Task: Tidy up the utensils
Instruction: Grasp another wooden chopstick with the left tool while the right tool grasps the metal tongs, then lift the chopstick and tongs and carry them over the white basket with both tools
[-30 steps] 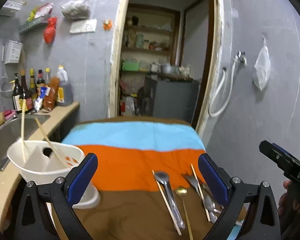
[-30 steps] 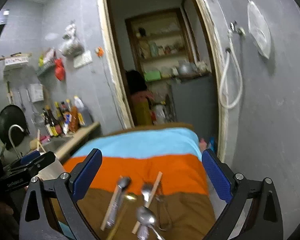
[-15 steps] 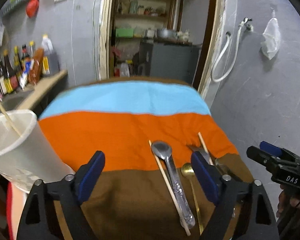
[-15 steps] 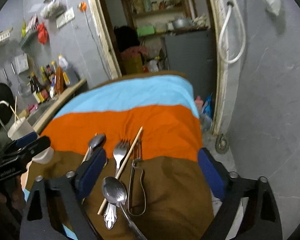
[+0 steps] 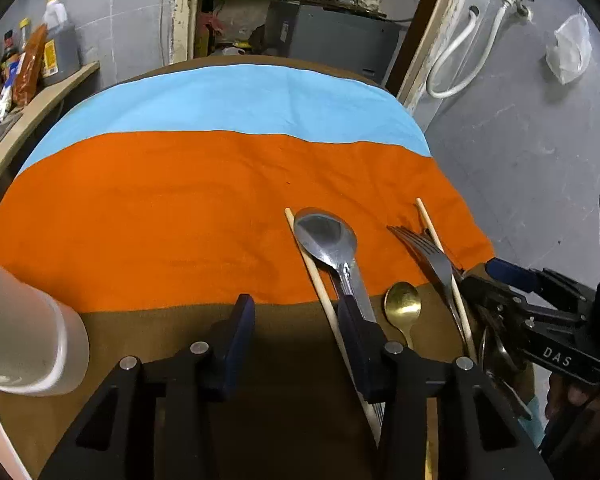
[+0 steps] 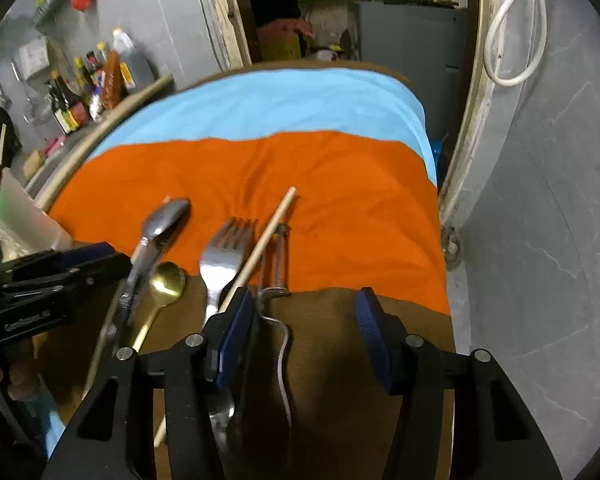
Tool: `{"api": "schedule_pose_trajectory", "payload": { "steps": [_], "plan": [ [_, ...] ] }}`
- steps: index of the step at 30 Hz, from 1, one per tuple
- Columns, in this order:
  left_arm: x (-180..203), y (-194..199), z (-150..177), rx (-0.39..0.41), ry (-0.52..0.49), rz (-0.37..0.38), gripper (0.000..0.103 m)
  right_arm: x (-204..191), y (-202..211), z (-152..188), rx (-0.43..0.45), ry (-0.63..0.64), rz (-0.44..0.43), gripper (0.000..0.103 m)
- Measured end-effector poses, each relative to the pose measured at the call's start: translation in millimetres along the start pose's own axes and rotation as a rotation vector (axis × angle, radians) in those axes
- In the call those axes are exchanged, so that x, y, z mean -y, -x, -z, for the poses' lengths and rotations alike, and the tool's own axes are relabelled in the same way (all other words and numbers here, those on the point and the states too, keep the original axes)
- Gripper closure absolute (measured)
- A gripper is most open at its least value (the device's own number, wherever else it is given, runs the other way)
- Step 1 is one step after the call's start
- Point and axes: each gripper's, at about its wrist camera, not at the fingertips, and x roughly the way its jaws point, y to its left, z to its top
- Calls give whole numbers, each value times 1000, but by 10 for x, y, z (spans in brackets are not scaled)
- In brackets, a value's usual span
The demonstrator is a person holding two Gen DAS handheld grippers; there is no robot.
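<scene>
Utensils lie on the striped cloth (image 5: 180, 200): steel spoon (image 5: 328, 240), gold spoon (image 5: 402, 308), fork (image 6: 220, 264), 2 chopsticks (image 6: 264, 240) and wire peeler (image 6: 278, 256). Left gripper (image 5: 296, 340) and right gripper (image 6: 306, 336): jaws have just been closing, still apart, pads gripping nothing. White holder (image 5: 24, 340) at left.

A cloth banded in light blue, orange and brown (image 5: 180, 184) is seen under a silver metal spoon (image 5: 327, 238), a small gold spoon (image 5: 403, 307), a silver fork (image 6: 224, 256) and pale wooden chopsticks (image 6: 265, 236)
</scene>
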Motion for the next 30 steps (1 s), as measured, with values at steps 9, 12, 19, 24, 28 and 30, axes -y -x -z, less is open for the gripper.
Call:
{"api": "schedule_pose_trajectory", "payload": {
  "steps": [9,12,19,24,28,30],
  "plan": [
    [-10,-195,-225,-86,18,29,78,-83,-188,-201,-62,47,41,54],
    [-48,-261,-312,-124,56,50,80,-127,-276,-305,-84,65,58,54],
    [-83,-309,-344,-152,89,54,94,-234,-300,-353,-96,52,67,75],
    [-156,-280,-312,-151,144,82,98,-158,-263,-320,-96,-8,12,92],
    [-242,-128,-218,-121,175,103,98,-43,-140,-243,-68,-92,-54,92],
    [-270,-6,-181,-89,185,122,98,-5,17,-172,-25,-130,-86,92]
  ]
}}
